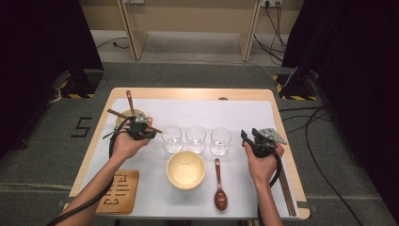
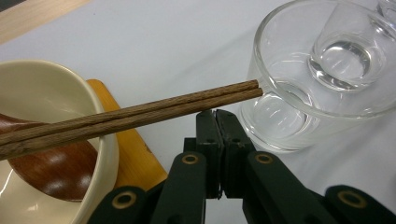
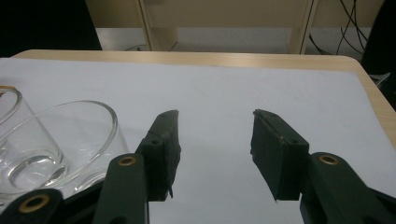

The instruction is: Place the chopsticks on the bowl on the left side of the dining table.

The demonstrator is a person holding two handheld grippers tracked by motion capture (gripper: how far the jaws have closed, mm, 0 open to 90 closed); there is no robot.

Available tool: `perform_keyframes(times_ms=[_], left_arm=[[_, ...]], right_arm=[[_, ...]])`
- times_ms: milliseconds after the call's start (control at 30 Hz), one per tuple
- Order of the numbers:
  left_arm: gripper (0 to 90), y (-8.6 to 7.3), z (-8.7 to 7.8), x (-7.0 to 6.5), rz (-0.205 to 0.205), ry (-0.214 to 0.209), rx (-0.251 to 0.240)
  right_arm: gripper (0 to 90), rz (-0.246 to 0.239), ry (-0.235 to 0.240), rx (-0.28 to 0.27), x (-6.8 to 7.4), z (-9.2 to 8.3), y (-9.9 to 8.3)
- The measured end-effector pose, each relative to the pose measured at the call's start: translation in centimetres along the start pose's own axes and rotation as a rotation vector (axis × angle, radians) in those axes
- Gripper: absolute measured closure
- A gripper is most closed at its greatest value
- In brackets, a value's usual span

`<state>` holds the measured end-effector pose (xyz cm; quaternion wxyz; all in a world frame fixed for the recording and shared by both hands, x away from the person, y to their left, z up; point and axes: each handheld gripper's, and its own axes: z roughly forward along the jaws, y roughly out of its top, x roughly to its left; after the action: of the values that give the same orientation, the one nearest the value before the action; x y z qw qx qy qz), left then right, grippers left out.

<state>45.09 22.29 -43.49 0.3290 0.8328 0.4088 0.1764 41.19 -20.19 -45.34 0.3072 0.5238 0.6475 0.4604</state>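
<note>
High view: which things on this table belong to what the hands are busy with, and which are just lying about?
In hand: chopsticks lying across the far-left bowl; its wooden spoon; left gripper, shut beside the chopsticks.
Lying about: three glasses; cream bowl; brown spoon; wooden board; second chopstick pair at the right edge; right gripper, open, empty.

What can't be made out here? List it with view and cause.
- Left gripper view: whether the shut left hand-held gripper touches the chopsticks; its tips end right beneath them.
- High view: most of the back bowl, under that gripper and the left hand.
- High view: second chopstick pair's far end, under the right hand.
- High view: wooden board's cut-out pattern, too small, partly under the forearm.
</note>
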Motion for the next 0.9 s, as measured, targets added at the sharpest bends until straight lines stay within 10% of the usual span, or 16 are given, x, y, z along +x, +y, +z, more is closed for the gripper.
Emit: perform_keyframes(times_ms=[300,567,900], left_arm=[[88.8,-0.1,-1.8,0.8,-0.007,0.016,-0.029],[89.3,-0.1,-3.1,5.6,-0.122,0.122,-0.063],[89.3,1.0,-3.3,8.5,-0.158,0.209,-0.080]], right_arm=[[52.0,0.001,-0.002,-0.003,0.0,-0.1,0.0],[52.0,-0.002,0.000,-0.001,0.1,0.0,0.1],[52.0,-0.002,0.004,0.002,0.2,0.1,0.0]])
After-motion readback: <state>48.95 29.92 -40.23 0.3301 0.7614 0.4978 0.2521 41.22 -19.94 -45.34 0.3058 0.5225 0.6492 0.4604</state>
